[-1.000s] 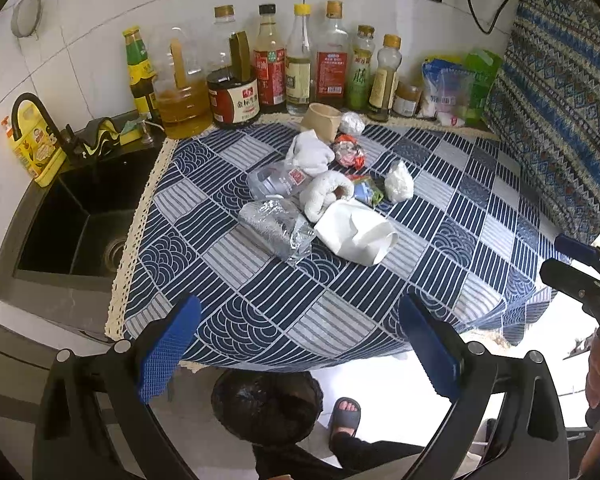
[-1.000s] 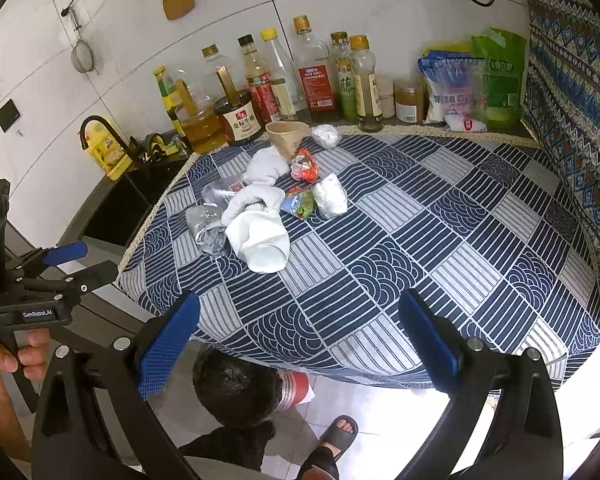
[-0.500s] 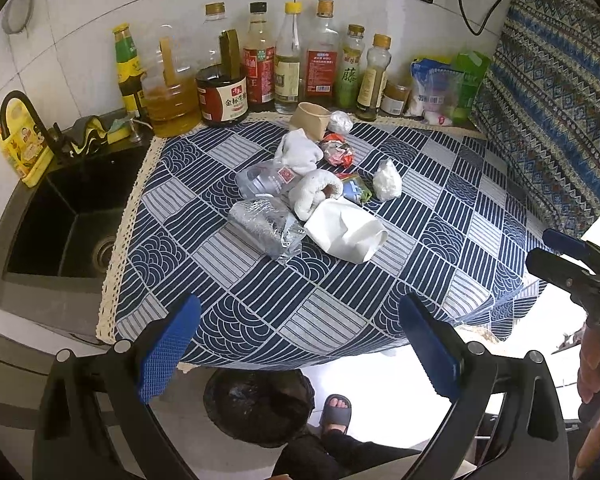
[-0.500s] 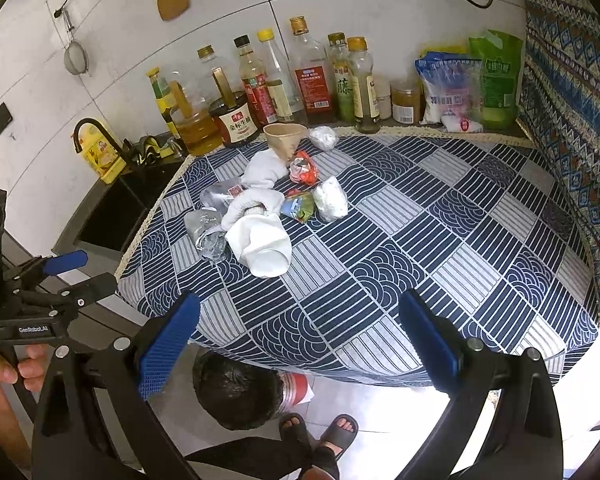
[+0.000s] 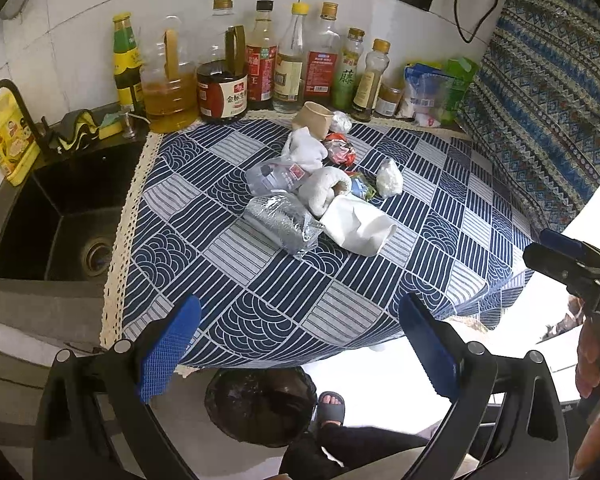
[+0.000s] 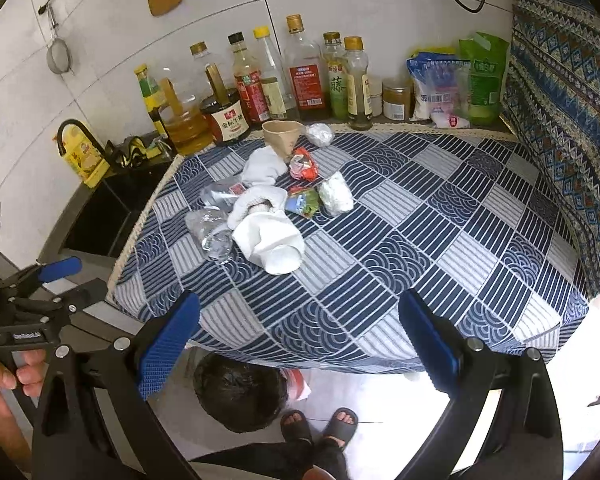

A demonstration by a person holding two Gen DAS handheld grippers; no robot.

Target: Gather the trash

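Fingers (image 5: pixel 168 346) of the left gripper (image 5: pixel 296 344) and right gripper (image 6: pixel 298 344) spread wide, empty; trash pile (image 5: pixel 324 184) lies ahead on the bench (image 5: pixel 260 280), bin (image 5: pixel 260 408) below them.

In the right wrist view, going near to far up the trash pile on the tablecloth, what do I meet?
Big white crumpled paper → white tissue wad → white cloth lump → tan paper cup.
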